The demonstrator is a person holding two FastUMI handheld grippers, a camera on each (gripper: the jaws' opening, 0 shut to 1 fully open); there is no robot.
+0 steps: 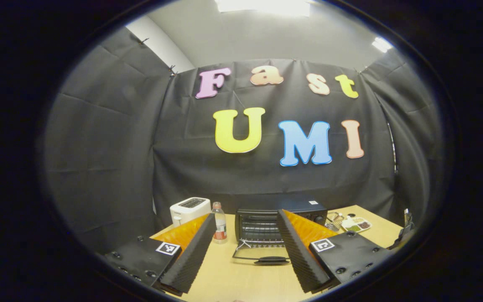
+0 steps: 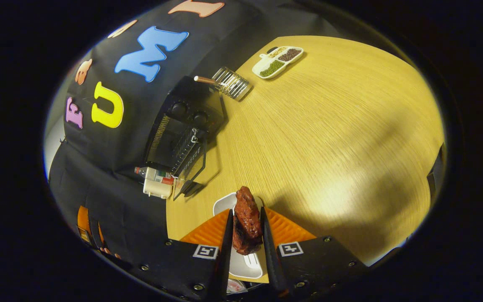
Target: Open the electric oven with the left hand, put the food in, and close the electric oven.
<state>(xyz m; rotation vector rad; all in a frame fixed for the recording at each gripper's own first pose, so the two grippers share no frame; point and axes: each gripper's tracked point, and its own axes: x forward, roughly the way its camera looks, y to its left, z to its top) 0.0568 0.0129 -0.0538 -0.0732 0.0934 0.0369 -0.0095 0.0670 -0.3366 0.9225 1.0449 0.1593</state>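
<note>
Black cloth walls the booth on three sides, with a grey ceiling and bright lights above. A pale wooden table (image 2: 329,126) runs up to the cloth. At its back edge stands the black electric oven (image 1: 279,220), its glass door (image 1: 262,256) dropped flat open toward the front. A white toaster (image 1: 190,209) sits left of the oven, with a clear bottle (image 1: 219,228) between them. On the oven's other side lie a wire rack (image 2: 231,82) and a divided dish of seeds (image 2: 278,61). The left gripper (image 1: 245,251) hovers spread wide before the oven. The right gripper (image 2: 245,241) pinches the reddish-brown piece of meat (image 2: 246,220) just above a white plate (image 2: 241,260).
</note>
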